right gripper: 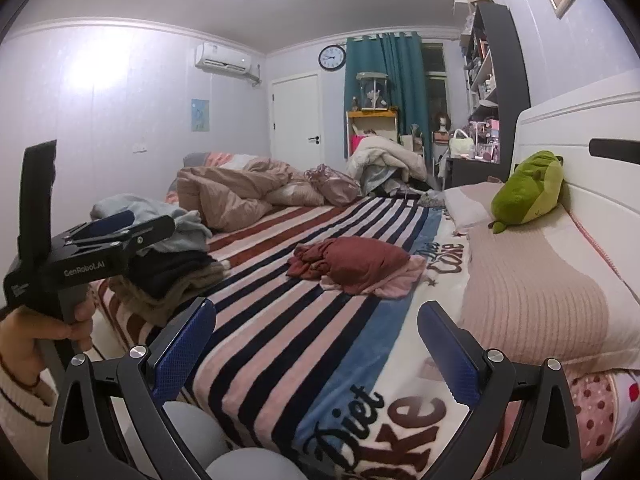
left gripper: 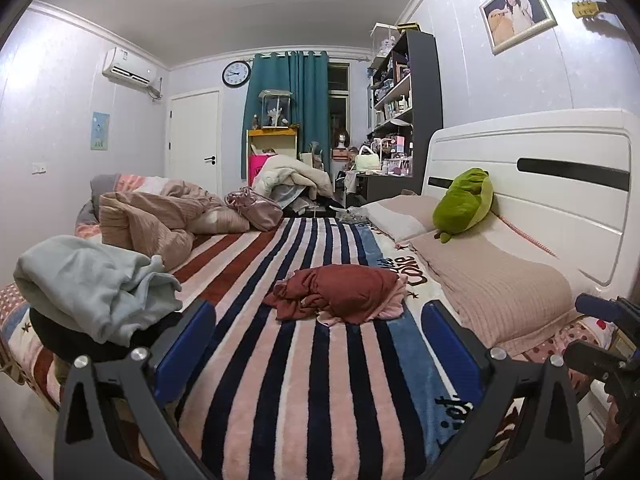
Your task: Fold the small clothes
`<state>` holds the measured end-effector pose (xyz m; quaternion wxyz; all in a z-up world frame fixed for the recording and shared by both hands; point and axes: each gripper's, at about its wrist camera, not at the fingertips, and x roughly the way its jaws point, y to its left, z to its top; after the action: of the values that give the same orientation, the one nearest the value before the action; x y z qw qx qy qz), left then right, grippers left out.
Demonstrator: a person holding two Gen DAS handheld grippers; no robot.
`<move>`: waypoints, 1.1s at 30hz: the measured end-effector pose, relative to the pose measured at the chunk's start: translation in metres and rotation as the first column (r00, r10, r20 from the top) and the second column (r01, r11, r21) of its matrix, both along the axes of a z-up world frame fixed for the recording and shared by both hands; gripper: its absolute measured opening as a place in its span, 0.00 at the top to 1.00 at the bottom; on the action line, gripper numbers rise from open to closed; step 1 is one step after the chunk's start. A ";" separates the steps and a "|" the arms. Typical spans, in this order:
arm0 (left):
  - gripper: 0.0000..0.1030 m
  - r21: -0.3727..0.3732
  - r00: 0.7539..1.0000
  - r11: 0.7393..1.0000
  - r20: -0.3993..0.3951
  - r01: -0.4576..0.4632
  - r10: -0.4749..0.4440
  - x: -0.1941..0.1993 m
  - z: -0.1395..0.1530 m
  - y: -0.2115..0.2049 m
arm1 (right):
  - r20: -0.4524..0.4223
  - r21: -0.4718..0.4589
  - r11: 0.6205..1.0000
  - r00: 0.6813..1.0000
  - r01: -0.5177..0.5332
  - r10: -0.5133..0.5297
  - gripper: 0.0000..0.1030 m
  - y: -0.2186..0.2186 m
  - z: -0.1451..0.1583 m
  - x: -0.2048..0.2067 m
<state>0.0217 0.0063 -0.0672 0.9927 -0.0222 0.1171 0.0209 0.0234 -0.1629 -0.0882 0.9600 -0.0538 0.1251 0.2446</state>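
A crumpled dark red garment [left gripper: 340, 290] lies on a pink garment [left gripper: 390, 308] in the middle of the striped blanket [left gripper: 288, 380]; both also show in the right wrist view, red [right gripper: 352, 262] on pink [right gripper: 400, 282]. My left gripper [left gripper: 320, 320] is open and empty, held short of the pile. My right gripper [right gripper: 316, 320] is open and empty, also short of it. The left gripper's body [right gripper: 80, 256] shows at the left of the right wrist view, held in a hand.
A stack of clothes, pale blue on top [left gripper: 92, 280], sits at the bed's left edge. Pillows [left gripper: 496, 296], a green plush [left gripper: 464, 204] and the white headboard [left gripper: 560, 184] are on the right. A bunched beige duvet [left gripper: 152, 220] and pink bag [left gripper: 256, 206] lie farther back.
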 end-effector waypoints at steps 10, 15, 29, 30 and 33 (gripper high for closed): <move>0.01 0.012 1.000 1.000 -0.003 -0.021 0.021 0.010 -0.001 0.004 | -0.017 0.024 1.000 1.000 0.005 -0.004 0.02 0.008 0.002 0.007; 0.01 0.005 0.999 0.999 0.008 -0.033 0.033 0.012 0.001 0.008 | -0.005 0.016 1.000 1.000 0.000 0.001 0.02 0.014 0.006 0.008; 0.01 0.006 0.999 0.999 0.014 -0.053 0.053 0.013 0.002 0.013 | -0.029 0.060 0.998 0.999 0.022 -0.020 0.02 0.015 0.007 0.015; 0.01 0.007 0.998 0.999 0.014 -0.054 0.054 0.013 0.002 0.012 | -0.030 0.062 0.998 0.999 0.024 -0.022 0.02 0.014 0.006 0.015; 0.01 0.007 0.999 0.999 0.013 -0.052 0.052 0.013 0.002 0.012 | -0.033 0.065 0.997 0.999 0.029 -0.027 0.02 0.013 0.005 0.014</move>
<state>0.0350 0.0184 -0.0655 0.9926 -0.0217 0.1098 0.0469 0.0372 -0.1502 -0.0829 0.9624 -0.0165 0.1333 0.2360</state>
